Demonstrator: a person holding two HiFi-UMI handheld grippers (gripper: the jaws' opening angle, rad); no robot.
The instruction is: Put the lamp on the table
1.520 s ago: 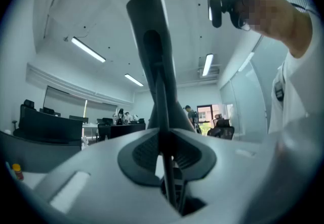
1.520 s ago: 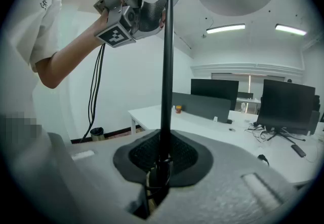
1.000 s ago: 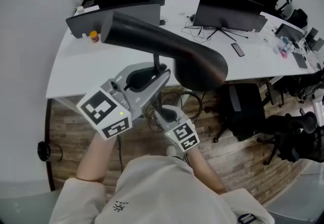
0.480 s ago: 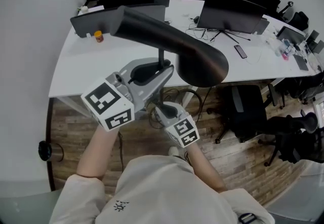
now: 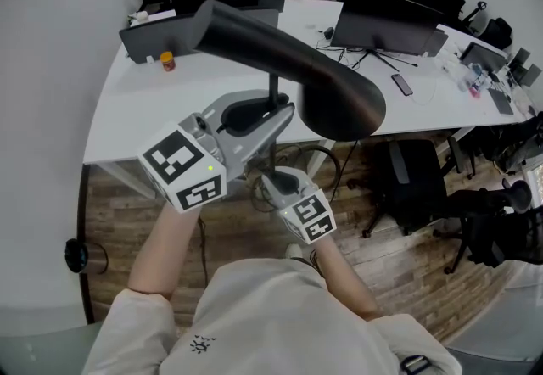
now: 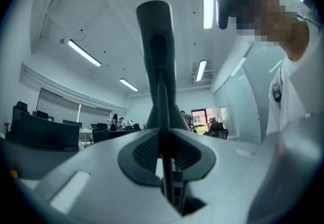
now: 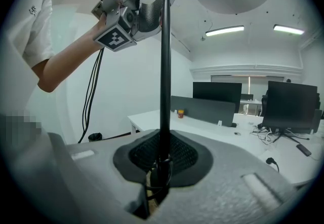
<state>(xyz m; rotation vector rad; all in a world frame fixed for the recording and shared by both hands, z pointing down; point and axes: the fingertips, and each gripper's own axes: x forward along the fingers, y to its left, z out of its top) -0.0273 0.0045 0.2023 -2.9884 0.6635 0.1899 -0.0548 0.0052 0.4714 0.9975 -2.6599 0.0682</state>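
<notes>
The lamp has a long black shade [image 5: 288, 59] on a thin black pole [image 7: 165, 66]. I carry it in the air in front of the white table [image 5: 144, 123], its shade reaching over the table's front edge. My left gripper [image 5: 270, 117] is shut on the upper pole, just under the shade; in the left gripper view the pole [image 6: 163, 116] runs up between the pads to the shade [image 6: 156, 35]. My right gripper [image 5: 273, 185] is shut on the pole lower down [image 7: 161, 159]. The right gripper view also shows the left gripper [image 7: 136, 10] above. The lamp's base is hidden.
On the table stand black monitors [image 5: 386, 19], a small orange-capped bottle [image 5: 168, 61], a phone [image 5: 399, 83] and cables. Black office chairs [image 5: 407, 178] stand to the right on the wooden floor. A dark bin [image 5: 76, 254] sits by the left wall.
Both grippers and the lamp have shifted a little up and forward, toward the table. Both grips are unchanged.
</notes>
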